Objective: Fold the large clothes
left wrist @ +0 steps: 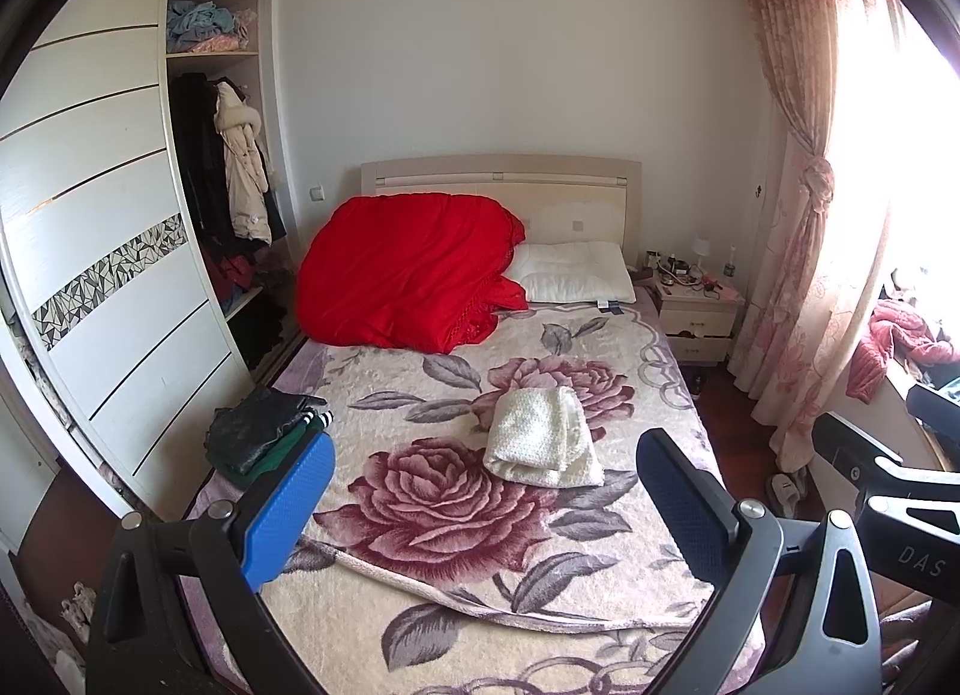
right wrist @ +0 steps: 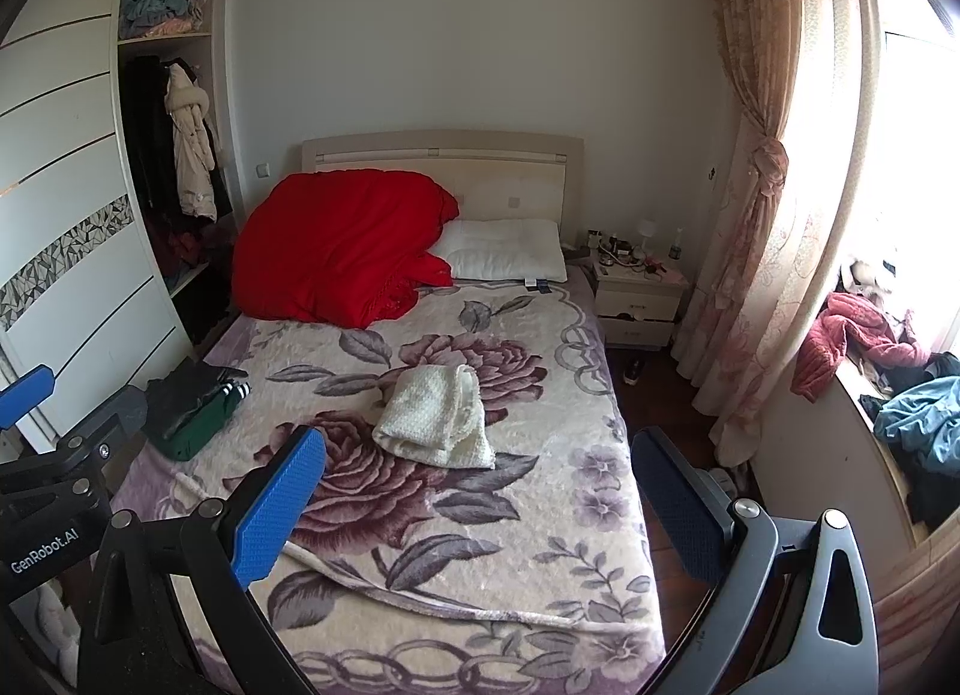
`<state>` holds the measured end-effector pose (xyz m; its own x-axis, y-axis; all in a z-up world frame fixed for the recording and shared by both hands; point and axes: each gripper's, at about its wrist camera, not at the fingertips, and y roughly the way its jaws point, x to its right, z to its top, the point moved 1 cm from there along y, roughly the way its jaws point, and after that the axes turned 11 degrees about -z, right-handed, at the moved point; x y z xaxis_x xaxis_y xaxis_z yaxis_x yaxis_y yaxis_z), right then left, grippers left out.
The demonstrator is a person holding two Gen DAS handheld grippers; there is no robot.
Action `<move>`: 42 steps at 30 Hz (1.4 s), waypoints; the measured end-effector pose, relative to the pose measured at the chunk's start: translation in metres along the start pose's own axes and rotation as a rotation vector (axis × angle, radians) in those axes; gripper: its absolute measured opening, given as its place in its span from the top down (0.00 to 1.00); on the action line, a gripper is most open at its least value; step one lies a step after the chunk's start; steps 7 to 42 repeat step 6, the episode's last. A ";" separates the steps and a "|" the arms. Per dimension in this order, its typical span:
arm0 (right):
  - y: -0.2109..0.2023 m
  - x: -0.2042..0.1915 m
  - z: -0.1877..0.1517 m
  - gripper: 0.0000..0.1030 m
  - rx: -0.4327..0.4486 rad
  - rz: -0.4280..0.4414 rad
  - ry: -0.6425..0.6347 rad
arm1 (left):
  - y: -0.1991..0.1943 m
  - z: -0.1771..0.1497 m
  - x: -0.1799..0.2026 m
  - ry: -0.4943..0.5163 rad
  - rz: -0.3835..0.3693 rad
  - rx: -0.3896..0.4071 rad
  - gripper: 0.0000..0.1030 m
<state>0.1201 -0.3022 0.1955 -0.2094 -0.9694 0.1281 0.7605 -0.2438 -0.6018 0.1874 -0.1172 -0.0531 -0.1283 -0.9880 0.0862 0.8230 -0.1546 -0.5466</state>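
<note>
A cream knitted garment (left wrist: 543,438) lies folded in the middle of the bed (left wrist: 600,575), on the rose-patterned blanket; it also shows in the right wrist view (right wrist: 437,416). A stack of folded dark and green clothes (left wrist: 261,431) sits at the bed's left edge, also seen in the right wrist view (right wrist: 192,408). My left gripper (left wrist: 486,506) is open and empty, held above the foot of the bed. My right gripper (right wrist: 477,506) is open and empty, likewise above the bed's foot, well short of the cream garment.
A red quilt (left wrist: 408,269) and white pillow (left wrist: 573,274) lie at the headboard. An open wardrobe (left wrist: 222,167) stands left, a nightstand (left wrist: 699,311) and tied curtain (left wrist: 804,251) right. Unfolded clothes (right wrist: 888,371) are piled on the window sill at right.
</note>
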 end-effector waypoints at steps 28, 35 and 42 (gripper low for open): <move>-0.001 -0.001 -0.002 0.00 0.001 -0.001 -0.001 | -0.003 0.002 0.000 -0.003 0.003 0.015 0.00; -0.001 -0.001 -0.002 0.00 0.001 -0.001 -0.001 | -0.003 0.002 0.000 -0.003 0.003 0.015 0.00; -0.001 -0.001 -0.002 0.00 0.001 -0.001 -0.001 | -0.003 0.002 0.000 -0.003 0.003 0.015 0.00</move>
